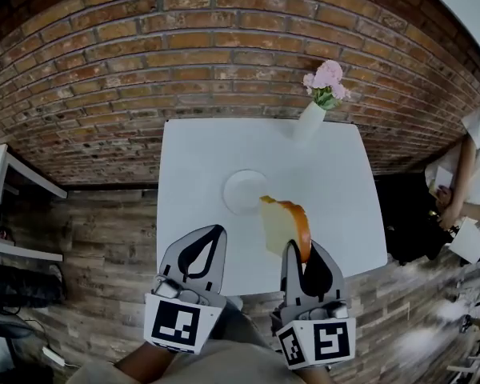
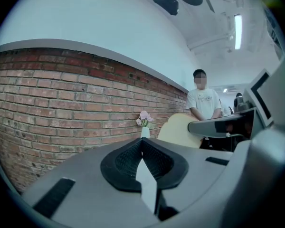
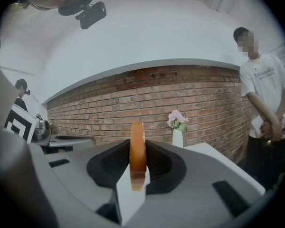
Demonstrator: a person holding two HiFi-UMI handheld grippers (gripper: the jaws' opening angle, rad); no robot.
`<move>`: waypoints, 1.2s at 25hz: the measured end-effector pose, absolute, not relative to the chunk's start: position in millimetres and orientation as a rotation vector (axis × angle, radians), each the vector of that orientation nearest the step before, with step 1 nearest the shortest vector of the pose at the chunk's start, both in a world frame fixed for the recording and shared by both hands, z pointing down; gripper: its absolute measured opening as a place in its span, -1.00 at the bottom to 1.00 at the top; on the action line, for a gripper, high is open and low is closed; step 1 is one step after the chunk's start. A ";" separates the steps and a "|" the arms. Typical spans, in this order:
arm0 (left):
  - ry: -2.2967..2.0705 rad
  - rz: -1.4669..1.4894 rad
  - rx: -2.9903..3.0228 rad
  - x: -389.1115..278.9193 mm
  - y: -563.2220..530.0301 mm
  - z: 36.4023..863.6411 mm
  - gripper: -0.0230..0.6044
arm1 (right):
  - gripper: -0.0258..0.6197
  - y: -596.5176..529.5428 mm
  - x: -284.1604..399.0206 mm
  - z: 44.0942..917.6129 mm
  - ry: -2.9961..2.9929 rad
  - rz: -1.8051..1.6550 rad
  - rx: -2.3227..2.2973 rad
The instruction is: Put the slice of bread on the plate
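Open tabletop (image 1: pixel 200 166) rings the plate (image 1: pixel 245 191); vase (image 1: pixel 309 122) stands at far edge.

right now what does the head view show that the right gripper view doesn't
Only the head view: the bare white plate, just beyond the bread, and the wooden floor. Only the right gripper view: a second person at far left. Both: the slice of bread held upright in the right gripper, the vase of flowers, the brick wall.

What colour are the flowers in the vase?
Pink flowers; clearest in the head view.
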State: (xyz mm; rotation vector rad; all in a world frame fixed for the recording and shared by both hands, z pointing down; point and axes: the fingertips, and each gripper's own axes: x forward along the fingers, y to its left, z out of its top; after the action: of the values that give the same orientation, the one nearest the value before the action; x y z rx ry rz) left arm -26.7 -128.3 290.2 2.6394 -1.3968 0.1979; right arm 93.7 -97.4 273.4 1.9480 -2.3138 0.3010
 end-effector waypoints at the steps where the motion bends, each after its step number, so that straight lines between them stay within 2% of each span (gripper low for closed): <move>1: -1.401 0.202 2.635 -27.0 -131.4 291.8 -0.90 | -0.63 -101.2 94.1 275.0 -2.315 0.304 1.945; 30: -1.345 0.322 2.570 -12.3 -183.5 340.7 -0.90 | -0.63 -186.7 93.9 338.8 -2.354 0.454 1.869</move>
State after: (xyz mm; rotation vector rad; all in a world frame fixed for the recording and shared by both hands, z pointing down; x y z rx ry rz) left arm -12.3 -183.5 340.7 2.5699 -1.3449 0.3217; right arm 93.9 -186.7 338.8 1.8688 -2.3540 0.4538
